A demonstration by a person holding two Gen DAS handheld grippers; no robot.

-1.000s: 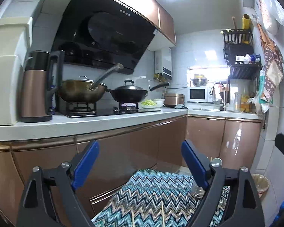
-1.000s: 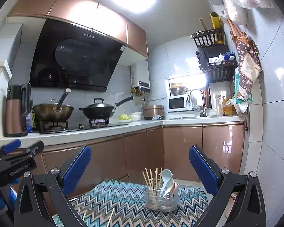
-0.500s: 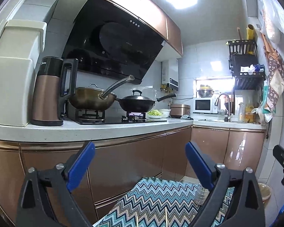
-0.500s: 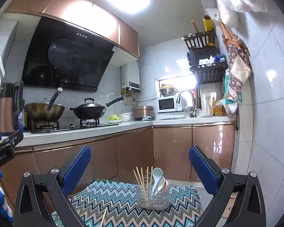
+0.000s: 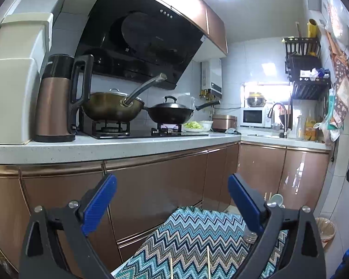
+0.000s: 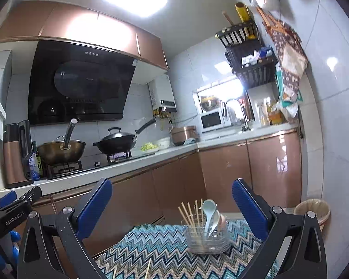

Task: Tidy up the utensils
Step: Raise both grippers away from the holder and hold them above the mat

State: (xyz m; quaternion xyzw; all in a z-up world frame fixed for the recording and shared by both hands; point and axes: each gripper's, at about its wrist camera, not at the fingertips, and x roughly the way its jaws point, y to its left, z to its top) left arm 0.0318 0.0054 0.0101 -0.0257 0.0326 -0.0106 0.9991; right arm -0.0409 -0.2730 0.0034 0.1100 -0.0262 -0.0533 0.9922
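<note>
A clear utensil holder [image 6: 207, 238] stands on a zigzag-patterned cloth [image 6: 160, 248]; it holds several wooden chopsticks [image 6: 190, 216] and a pale blue spoon [image 6: 209, 211]. Two loose chopsticks [image 6: 147, 268] lie on the cloth near me, also in the left wrist view [image 5: 207, 262]. My right gripper [image 6: 172, 200] is open and empty, raised above the cloth short of the holder. My left gripper [image 5: 172, 195] is open and empty, raised over the cloth [image 5: 197, 234]; its right finger hides most of the holder [image 5: 250, 234].
Copper-coloured kitchen cabinets [image 5: 156, 186] and a white counter [image 5: 104, 144] lie ahead, with a kettle [image 5: 58, 97], two woks on the hob [image 5: 114, 107] and a sink corner. A wicker bin [image 6: 313, 211] stands by the right wall. The left gripper body [image 6: 11, 211] shows at the right view's left edge.
Both grippers have tilted and shifted a little over the cloth; the holder now sits closer to centre in the right view. Both stay open and empty.
</note>
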